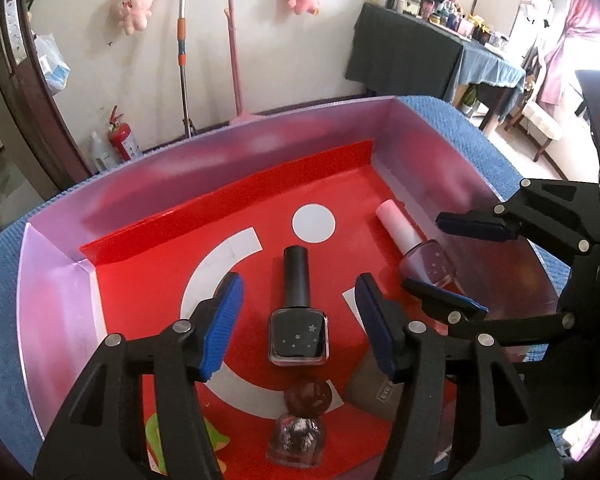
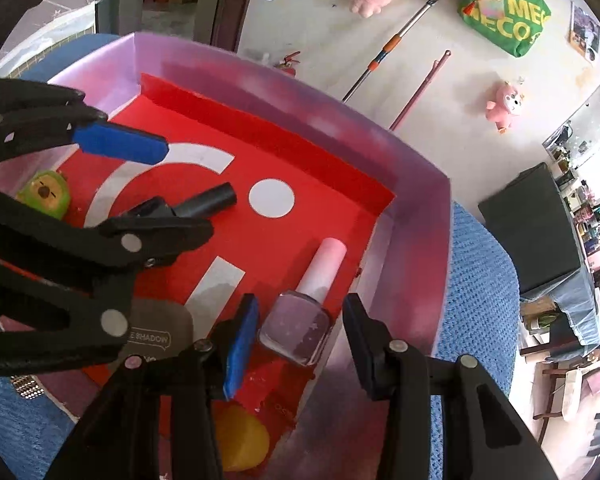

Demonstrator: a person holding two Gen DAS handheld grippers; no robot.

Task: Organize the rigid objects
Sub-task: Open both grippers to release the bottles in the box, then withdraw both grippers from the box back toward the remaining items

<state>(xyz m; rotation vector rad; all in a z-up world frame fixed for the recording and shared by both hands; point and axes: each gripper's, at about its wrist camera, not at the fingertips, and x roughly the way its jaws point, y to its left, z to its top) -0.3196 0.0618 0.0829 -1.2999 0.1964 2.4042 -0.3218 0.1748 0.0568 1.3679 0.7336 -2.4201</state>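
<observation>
A black nail polish bottle [image 1: 298, 320] with a tall black cap lies flat on the red floor of a lilac-walled box [image 1: 220, 136]. My left gripper [image 1: 299, 284] is open and straddles it, with both blue pads clear of its sides. A lilac nail polish bottle [image 2: 296, 328] with a pale pink cap lies near the box's right wall. My right gripper [image 2: 300, 300] is open around its glass body with small gaps on either side. The right gripper [image 1: 424, 250] also shows in the left wrist view, and the left gripper [image 2: 188, 190] in the right wrist view.
A glittery round-capped bottle [image 1: 300, 432], a grey eye shadow case [image 2: 160, 332], a green avocado toy [image 2: 46, 194] and a yellow object [image 2: 240, 440] also lie in the box. The box sits on a blue cloth [image 2: 476, 320]. Its walls [image 2: 440, 240] stand close on the right.
</observation>
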